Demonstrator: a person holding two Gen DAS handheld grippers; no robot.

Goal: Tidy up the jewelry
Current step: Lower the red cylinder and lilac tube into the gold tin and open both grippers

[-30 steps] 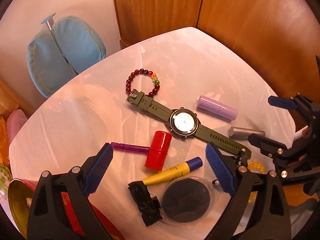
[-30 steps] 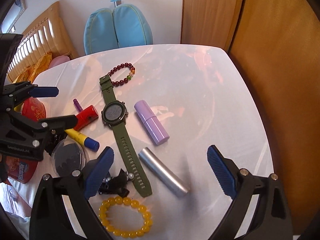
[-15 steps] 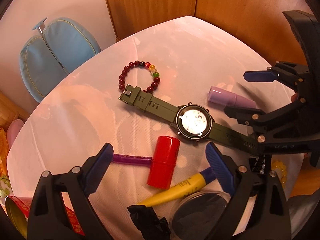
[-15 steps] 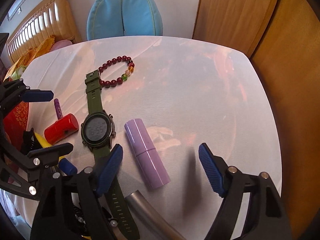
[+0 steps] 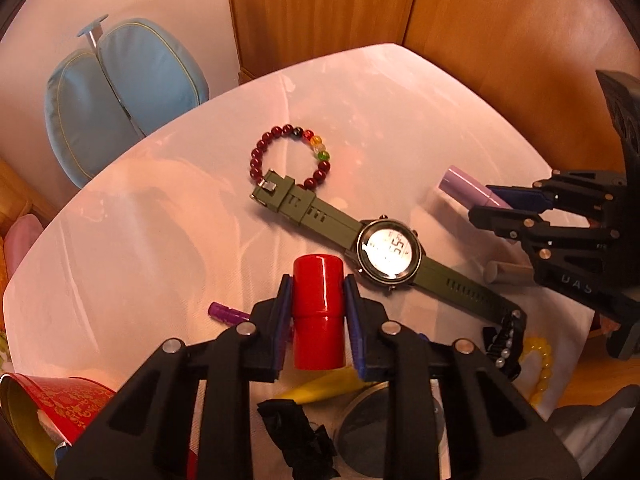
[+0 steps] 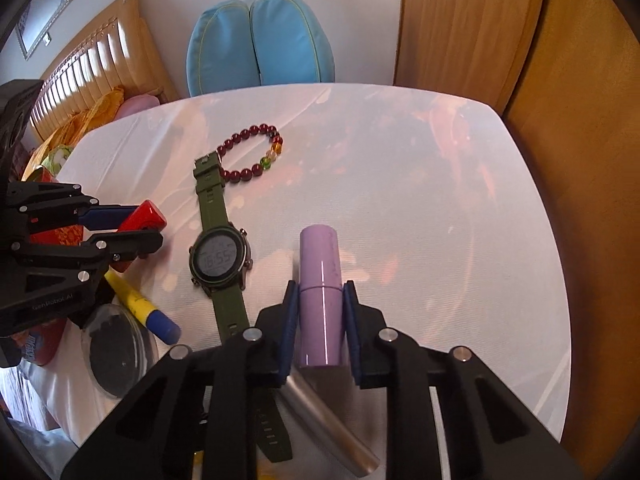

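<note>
Left wrist view: fingers (image 5: 282, 320), wide before, closing on red tube (image 5: 318, 312).

On your bench (image 6: 400, 184) you have two bead bracelets: one dark red bracelet (image 5: 291, 159) near the middle of the frame and one yellow bracelet (image 5: 541, 364) at the lower right. You have one green watch (image 5: 386, 251). You have three short tubes: one red tube (image 5: 318, 312), one lilac tube (image 6: 321, 296) and one silver tube (image 6: 332, 426). There is also one yellow tube with a blue cap (image 6: 142, 308), one small purple stick (image 5: 227, 313) and one round dark disc (image 6: 118, 354).
</note>
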